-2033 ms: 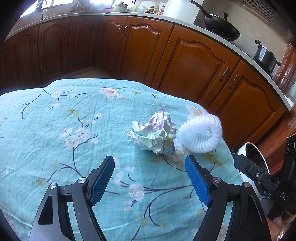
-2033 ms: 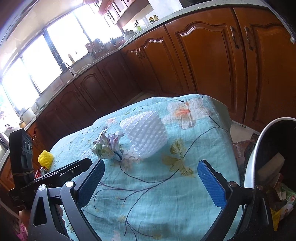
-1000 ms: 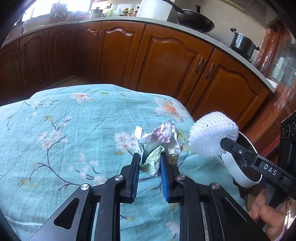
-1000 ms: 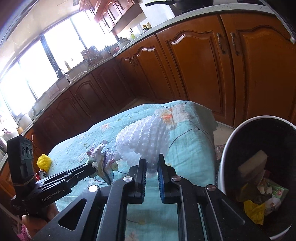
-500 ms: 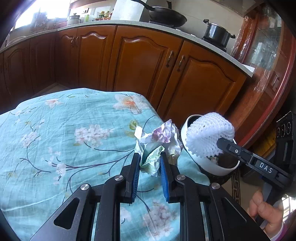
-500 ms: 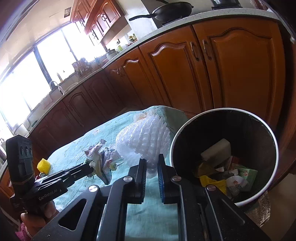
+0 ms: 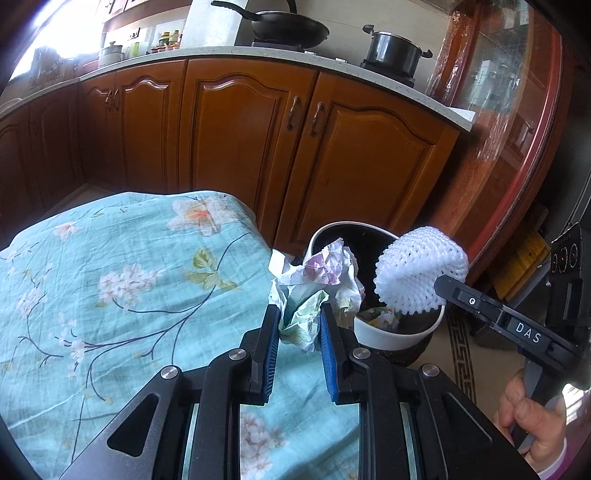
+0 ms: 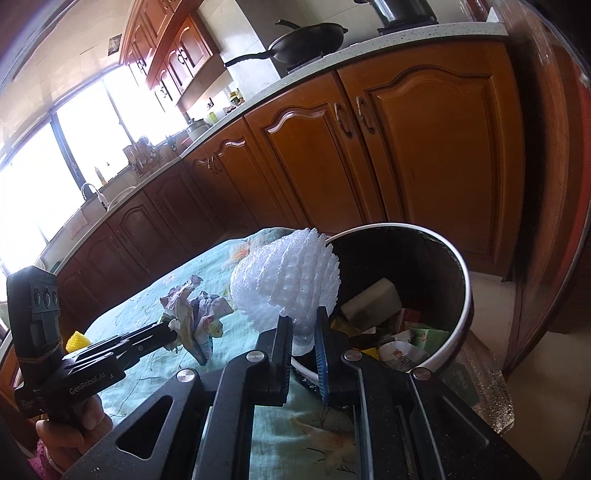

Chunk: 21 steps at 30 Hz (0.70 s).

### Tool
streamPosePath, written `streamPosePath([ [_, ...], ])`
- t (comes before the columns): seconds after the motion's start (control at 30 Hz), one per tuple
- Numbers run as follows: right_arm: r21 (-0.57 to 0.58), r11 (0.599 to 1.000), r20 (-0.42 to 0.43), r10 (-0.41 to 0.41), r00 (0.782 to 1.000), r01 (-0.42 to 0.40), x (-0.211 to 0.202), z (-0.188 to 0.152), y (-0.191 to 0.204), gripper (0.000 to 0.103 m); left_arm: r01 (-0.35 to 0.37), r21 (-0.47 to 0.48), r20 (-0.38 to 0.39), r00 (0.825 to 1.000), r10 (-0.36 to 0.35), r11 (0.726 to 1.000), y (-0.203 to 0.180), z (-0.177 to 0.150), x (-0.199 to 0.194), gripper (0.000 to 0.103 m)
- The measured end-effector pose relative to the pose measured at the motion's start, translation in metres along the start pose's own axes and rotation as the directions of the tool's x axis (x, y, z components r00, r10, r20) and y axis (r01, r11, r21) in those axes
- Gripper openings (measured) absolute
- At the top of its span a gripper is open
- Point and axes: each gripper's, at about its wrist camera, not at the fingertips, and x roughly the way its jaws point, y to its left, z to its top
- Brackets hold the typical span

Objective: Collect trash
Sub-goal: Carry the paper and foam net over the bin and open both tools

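The left gripper [image 7: 298, 321] is clamped on a crumpled paper wad [image 7: 317, 284], its blue pads pressed into the lower folds of the printed paper. The wad is lifted clear of the teal floral tablecloth [image 7: 122, 288] and hangs at the table's corner, just beside the near rim of the trash bin [image 7: 391, 338].

The right gripper [image 8: 303, 332] is closed on the bottom edge of a white foam fruit net [image 8: 291, 280], which stands up from between the pads and bulges above them. In the left wrist view the same net [image 7: 419, 273] sits above the bin's opening, toward its right side, held at the tip of the right gripper [image 7: 441, 288].

The bin is white outside and dark inside, standing on the floor against the table's corner. It already holds trash: a pale block [image 8: 371, 299], scraps of printed wrapper [image 8: 404, 350] and what looks like something yellow, though shadow makes that hard to read.

Farther back, a small yellow object [image 8: 77, 340] lies on the cloth behind the left gripper. Beyond run wooden kitchen cabinets [image 7: 240, 140], with a black wok [image 7: 284, 27] and a lidded pot [image 7: 393, 53] on the counter.
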Motion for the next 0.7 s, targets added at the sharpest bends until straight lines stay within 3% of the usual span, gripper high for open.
streamPosePath([
  [0.7, 0.037, 0.998, 0.031, -0.056, 0.998, 0.055, -0.017, 0.007, -0.036, 0.011, 0.021, 0.071, -0.019, 1.0, -0.02, 0.997, -0.045, 0.022, 0.034, 0.02],
])
